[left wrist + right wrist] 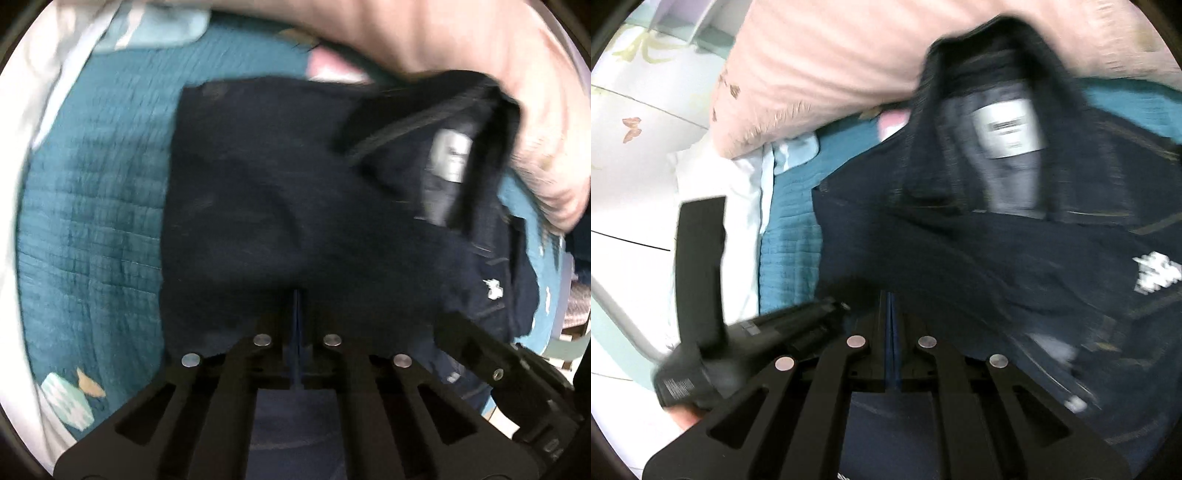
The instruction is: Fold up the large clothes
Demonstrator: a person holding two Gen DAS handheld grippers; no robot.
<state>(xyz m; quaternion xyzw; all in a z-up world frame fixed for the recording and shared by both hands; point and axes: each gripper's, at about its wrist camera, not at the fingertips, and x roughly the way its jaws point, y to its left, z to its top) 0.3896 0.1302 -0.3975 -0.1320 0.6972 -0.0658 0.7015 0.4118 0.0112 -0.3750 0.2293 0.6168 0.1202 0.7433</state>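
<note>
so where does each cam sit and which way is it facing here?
Left wrist: on the left gripper, facing steeply down at the dark navy denim garment on the teal quilted bedspread; right gripper at the edge.
Right wrist: on the right gripper, same downward look; left gripper at lower left.
Shared: garment, its white label, bedspread, pink pillow.

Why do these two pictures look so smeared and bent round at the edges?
Left wrist view: the fisheye lens curves the teal quilt and darkens the corners; the dark jeans are smeared by motion. Right wrist view: the same round distortion, with heavier blur, so the white label on the jeans is unreadable, while the pink pillow looks washed out.
</note>
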